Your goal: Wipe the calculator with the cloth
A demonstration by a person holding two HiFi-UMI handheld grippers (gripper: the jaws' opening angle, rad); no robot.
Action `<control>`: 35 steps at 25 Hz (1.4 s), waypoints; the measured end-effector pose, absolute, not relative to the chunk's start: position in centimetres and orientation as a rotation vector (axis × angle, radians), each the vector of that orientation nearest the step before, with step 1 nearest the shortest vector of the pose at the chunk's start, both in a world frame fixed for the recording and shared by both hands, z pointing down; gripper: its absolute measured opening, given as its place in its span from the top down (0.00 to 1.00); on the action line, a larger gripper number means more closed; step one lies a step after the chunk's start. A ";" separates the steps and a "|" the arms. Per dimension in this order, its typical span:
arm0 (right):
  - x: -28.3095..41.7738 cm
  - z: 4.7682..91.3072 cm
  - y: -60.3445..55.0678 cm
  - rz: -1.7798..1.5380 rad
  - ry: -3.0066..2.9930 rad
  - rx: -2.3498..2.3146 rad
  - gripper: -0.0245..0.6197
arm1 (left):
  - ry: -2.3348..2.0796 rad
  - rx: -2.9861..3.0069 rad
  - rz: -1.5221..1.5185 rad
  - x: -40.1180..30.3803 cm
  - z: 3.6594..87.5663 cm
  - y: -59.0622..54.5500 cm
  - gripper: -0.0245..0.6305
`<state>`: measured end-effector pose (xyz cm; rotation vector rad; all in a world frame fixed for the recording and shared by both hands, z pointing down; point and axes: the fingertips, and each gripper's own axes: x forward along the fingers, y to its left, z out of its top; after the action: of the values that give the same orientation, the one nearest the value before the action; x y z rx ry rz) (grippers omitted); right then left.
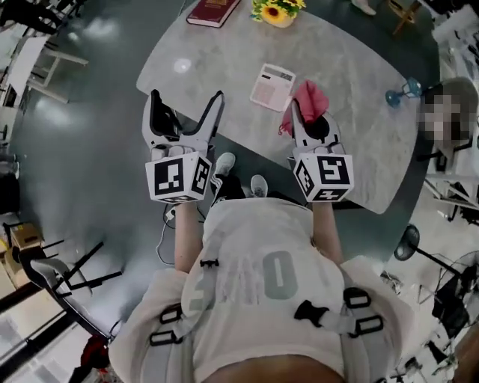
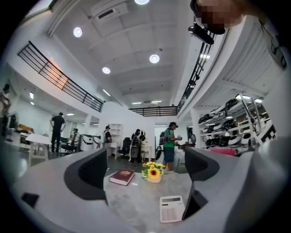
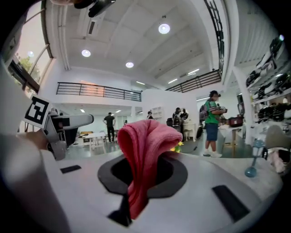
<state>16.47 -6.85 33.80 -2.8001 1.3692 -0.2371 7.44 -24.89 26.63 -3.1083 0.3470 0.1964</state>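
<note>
A white calculator (image 1: 272, 86) lies flat on the grey marble table (image 1: 359, 127); the left gripper view shows the calculator (image 2: 172, 209) low and right of centre. A pink cloth (image 1: 308, 102) is pinched in my right gripper (image 1: 303, 114), which is shut on it just right of the calculator and above the table. In the right gripper view the cloth (image 3: 144, 157) bulges up between the jaws and hides what lies ahead. My left gripper (image 1: 187, 112) is open and empty, held over the table's left edge, left of the calculator.
A dark red book (image 1: 213, 11) and a pot of sunflowers (image 1: 278, 10) stand at the table's far edge. A blue glass (image 1: 405, 91) sits near the right edge. Chairs and stands surround the table; people stand in the background of the gripper views.
</note>
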 end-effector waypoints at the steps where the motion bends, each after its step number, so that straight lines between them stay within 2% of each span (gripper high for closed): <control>1: 17.4 33.5 -5.7 -0.227 1.298 -2.830 0.87 | 0.277 -3.114 0.196 9.3 26.4 -24.3 0.17; 7: 20.1 32.5 1.0 -0.200 0.807 -2.994 0.87 | -0.212 -3.160 0.186 18.9 26.2 -20.0 0.17; 12: 21.1 31.6 2.9 -0.169 0.619 -3.037 0.87 | -0.398 -3.175 0.133 23.6 26.1 -18.3 0.17; 18: 20.8 31.0 3.5 -0.154 0.454 -3.084 0.87 | -0.566 -3.129 0.113 25.5 26.3 -16.9 0.17; 28: 20.8 30.8 1.1 -0.171 0.420 -3.110 0.87 | -0.602 -3.136 0.098 26.3 26.3 -18.8 0.17; 35: 21.1 31.6 -1.0 -0.210 0.452 -3.115 0.87 | -0.502 -3.138 -0.144 27.9 31.3 -21.8 0.17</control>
<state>21.07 -0.96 31.55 -3.1149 0.4521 -0.2096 27.86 -21.84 31.34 -3.1384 -0.5021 -0.1441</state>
